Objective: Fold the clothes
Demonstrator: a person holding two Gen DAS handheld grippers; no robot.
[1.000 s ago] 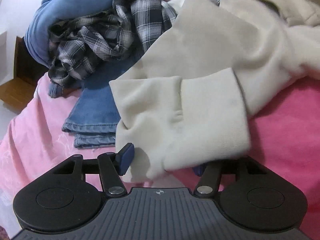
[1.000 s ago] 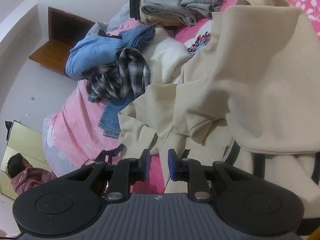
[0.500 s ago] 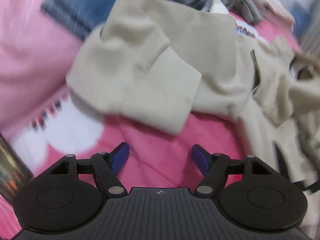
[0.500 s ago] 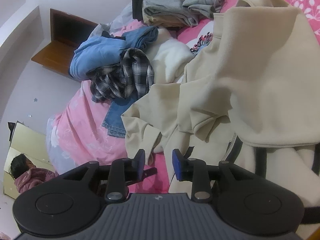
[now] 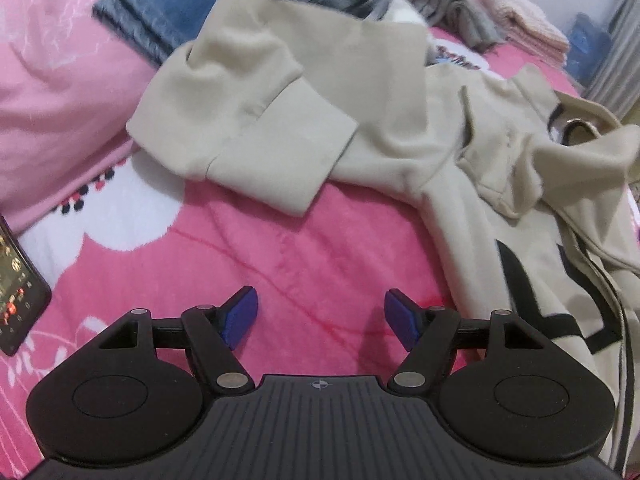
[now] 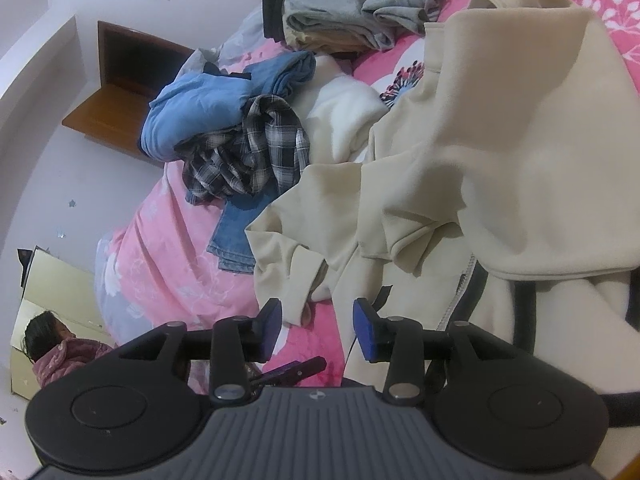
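Observation:
A cream sweatshirt (image 5: 360,92) lies crumpled on the pink bed cover (image 5: 280,264), its cuffed sleeve (image 5: 256,128) folded over toward the left. My left gripper (image 5: 321,314) hangs open above bare pink cover, short of the sleeve, with nothing between its blue pads. In the right wrist view the same sweatshirt (image 6: 500,140) spreads across the right side. My right gripper (image 6: 317,326) has its jaws opening, with nothing between them; the sleeve end (image 6: 296,280) lies just beyond its tips.
Jeans (image 5: 160,12) and a plaid shirt (image 6: 256,152) lie in a heap with a blue garment (image 6: 200,108). Folded grey clothes (image 6: 332,8) sit further back. A phone (image 5: 16,280) lies at the left. A wooden shelf (image 6: 108,112) is on the wall. A person (image 6: 52,348) sits low left.
The left gripper let go of the cream sleeve, opened wide, rolled and pulled back up over the pink cover. The right gripper's jaws widened while it stayed in place.

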